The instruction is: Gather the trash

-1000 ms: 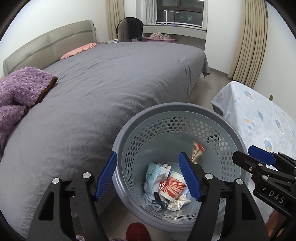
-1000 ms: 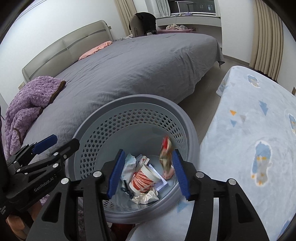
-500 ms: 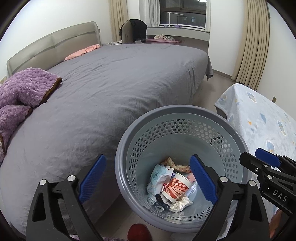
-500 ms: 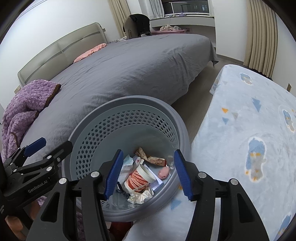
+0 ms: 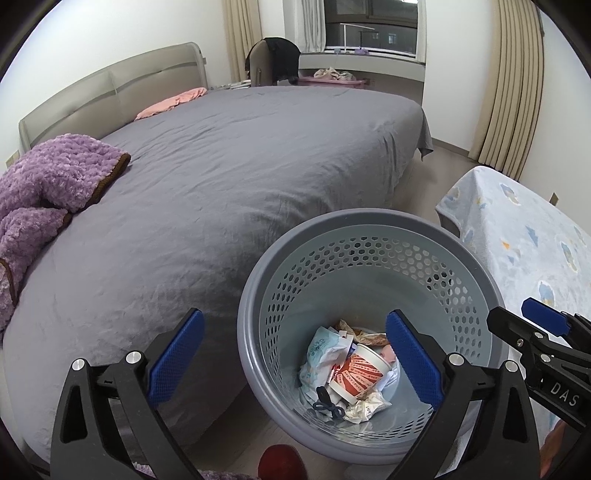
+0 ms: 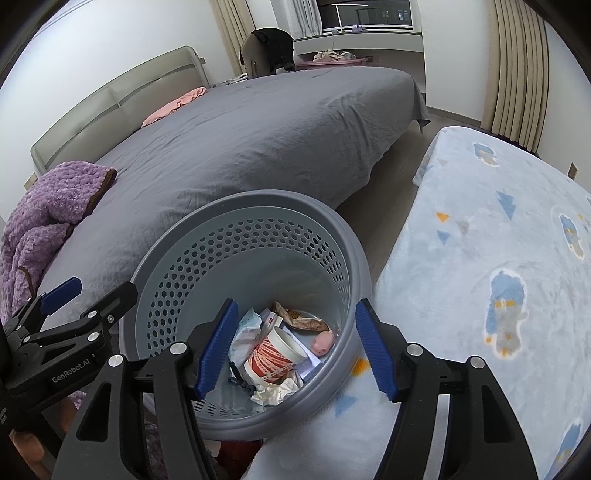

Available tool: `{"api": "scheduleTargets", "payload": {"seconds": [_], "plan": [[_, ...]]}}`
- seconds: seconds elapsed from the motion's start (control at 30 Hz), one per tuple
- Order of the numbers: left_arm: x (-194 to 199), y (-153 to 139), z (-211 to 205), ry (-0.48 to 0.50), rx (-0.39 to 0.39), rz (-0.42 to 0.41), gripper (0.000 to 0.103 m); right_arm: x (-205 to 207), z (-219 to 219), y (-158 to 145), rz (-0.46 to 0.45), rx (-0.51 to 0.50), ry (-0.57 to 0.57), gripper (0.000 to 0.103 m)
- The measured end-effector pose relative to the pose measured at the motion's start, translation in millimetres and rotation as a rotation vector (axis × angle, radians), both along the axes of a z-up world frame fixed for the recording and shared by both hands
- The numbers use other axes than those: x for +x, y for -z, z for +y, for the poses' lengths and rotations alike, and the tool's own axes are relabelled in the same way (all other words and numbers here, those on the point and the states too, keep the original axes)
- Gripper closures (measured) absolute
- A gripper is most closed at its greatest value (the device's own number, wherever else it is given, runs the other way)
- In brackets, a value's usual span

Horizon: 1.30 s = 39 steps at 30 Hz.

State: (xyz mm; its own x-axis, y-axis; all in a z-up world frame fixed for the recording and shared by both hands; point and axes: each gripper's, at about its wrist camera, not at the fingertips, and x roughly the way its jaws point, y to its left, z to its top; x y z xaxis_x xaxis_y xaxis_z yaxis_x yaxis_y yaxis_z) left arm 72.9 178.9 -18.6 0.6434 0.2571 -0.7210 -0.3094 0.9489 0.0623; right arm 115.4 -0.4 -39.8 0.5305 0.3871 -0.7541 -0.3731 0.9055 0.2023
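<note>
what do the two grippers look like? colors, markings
Both alike: black angular frames with silver bolts and ribbed blue pads on the fingers. Left gripper reads "GenRobot.AI" on its side; right gripper reads "DAS". No cables or sleeves visible.

Even, soft indoor light, dark window (image 5: 369, 22), sharp focus, strong fisheye bending and black corner vignetting.

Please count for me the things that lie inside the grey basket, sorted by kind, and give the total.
Inside the grey basket:
Paper cup with red pattern: 1
Pale blue-white wrapper: 1
Brown snack wrapper: 1
Small pink object: 1
Crumpled white paper: 1
Dark tangled item: 1
Total: 6 that can be told apart; anything under the pile is hidden.
</note>
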Motion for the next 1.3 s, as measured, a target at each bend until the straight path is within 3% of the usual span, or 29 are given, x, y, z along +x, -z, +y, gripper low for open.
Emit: {"api": "scheduleTargets", "payload": {"seconds": [1.3], "plan": [[-0.8,-0.4,1.9,-0.013,0.005,0.006,0.007,-1.2,-2.4,-2.9,-0.012,-0.016,0.009,0.037]]}}
